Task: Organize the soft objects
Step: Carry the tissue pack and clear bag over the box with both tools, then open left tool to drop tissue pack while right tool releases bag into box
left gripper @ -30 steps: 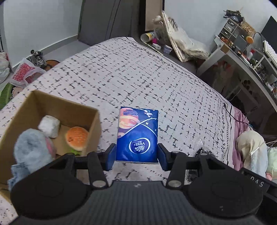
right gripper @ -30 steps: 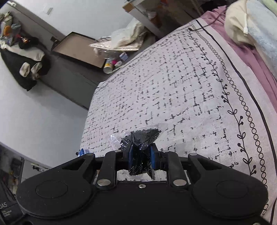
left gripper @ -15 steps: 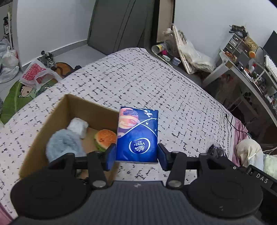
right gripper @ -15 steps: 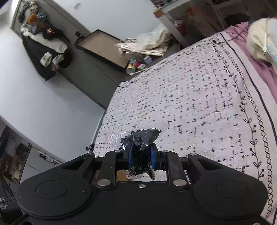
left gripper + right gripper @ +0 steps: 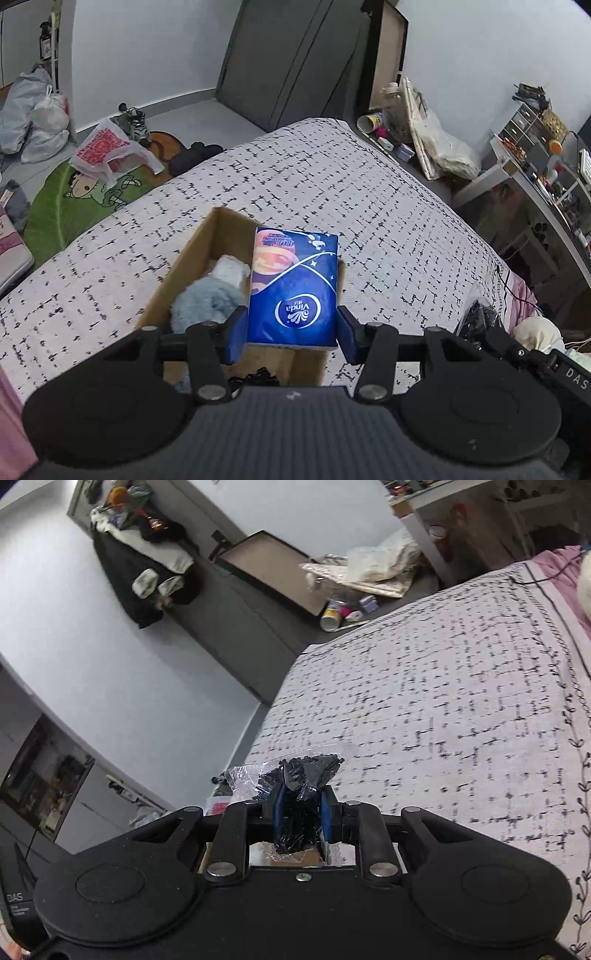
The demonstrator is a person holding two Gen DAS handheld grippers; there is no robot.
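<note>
Over the cardboard box (image 5: 192, 254) on the bed (image 5: 303, 177), a blue tissue pack (image 5: 293, 291) is held upright by the left gripper (image 5: 291, 334), its blue pads clamped against the pack's lower left and right edges while the Vinda logo faces the camera upside down. Below and just left of the pack, a grey plush toy (image 5: 205, 301) is seen inside the box, with a white soft item (image 5: 231, 269) lying right behind it, the two touching. Most of the box's right half is hidden by the pack, so what lies there cannot be told. At the right edge of the left wrist view, a black gripper body marked DAS is seen beside a dark crinkled bundle. Over on the right wrist view, the right gripper (image 5: 301, 819) is closed tight on a clear plastic bag of black pieces (image 5: 295, 779), the bag squeezed between the blue pads and bulging out above them, its crumpled clear top flaring to the left. A sliver of brown cardboard is glimpsed through the gap under the pinched bag. Beyond it, the patterned white bedspread (image 5: 443, 701) is spread out to the right, and a dark coat (image 5: 144, 572) is hung on the wall at upper left.
</note>
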